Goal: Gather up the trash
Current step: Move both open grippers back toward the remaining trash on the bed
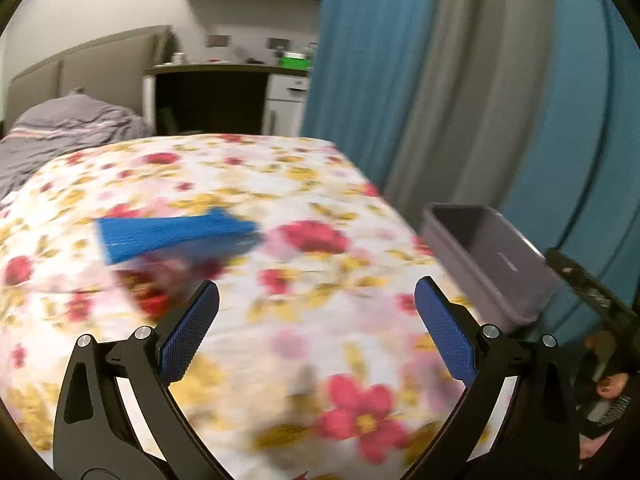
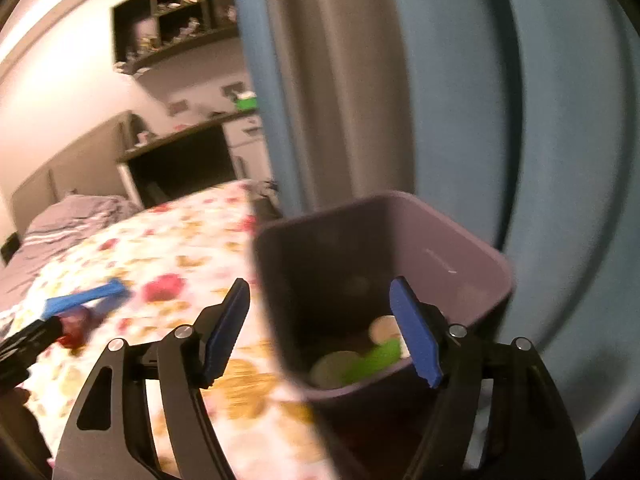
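Left claw: jaws wide apart, nothing between the pads. It hangs over the bed, angled down at the floral cover.

Right claw: jaws apart, pads bare, poised above the open mouth of the bin. Through the gap I see straight into the bin.

Trash: green and pale round pieces lie at the bottom of the bin. A blue piece lies on the bed ahead of the left claw, to its left. Something reddish sits against it; blur prevents me from telling it from the printed flowers.

Bin position: just beside the bed's edge, in front of the curtain.

Step in hand, in my judgement: the right claw is at the drop-off point with nothing to drop; the left is lined up for the next pick.

Next move calls for: swinging the left claw leftward onto the blue piece, lowering until the pads straddle it, and closing without pinching the cover. The picture must steady first.
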Demonstrator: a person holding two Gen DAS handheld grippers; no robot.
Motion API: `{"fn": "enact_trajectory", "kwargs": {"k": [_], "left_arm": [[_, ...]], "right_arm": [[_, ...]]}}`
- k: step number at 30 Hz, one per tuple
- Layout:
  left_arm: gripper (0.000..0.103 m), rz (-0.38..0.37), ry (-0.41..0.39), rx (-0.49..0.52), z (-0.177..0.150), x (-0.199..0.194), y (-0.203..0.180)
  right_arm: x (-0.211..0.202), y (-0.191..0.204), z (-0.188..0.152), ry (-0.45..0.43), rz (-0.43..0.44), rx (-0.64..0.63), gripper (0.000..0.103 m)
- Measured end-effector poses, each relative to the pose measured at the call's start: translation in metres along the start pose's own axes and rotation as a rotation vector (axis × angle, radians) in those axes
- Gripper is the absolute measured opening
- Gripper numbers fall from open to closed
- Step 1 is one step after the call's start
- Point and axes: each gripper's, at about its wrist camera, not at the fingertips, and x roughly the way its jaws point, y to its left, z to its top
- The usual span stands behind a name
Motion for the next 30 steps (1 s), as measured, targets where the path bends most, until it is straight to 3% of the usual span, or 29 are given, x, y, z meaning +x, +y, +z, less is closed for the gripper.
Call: {"fn": "enact_trajectory", "kwargs": {"k": [8,13,22,30], "left_arm": [[0.097,0.238,-0.033,-0.117,-0.014,-0.044,0.099],[0.097,0.332,-0.045,-0.189,-0.023,-0.070,0.150],[0.097,0.412,-0.077,-0.245,-0.026,-0.092,0.198],[0.097,0.418,-0.088,-0.265,-0.024,-0.094,0.218]], "right_arm": [[-0.001,0.097,-0.021,0.042,0.187,-0.126,0.072],[0.009,0.154,-0.036,0.092,0.278,-0.192,0.072],[0.027,0.233,-0.056,0.145,0.348,-0.272,0.072],[0.058,0.281,-0.068,0.203,0.382,-0.285,0.087]]}}
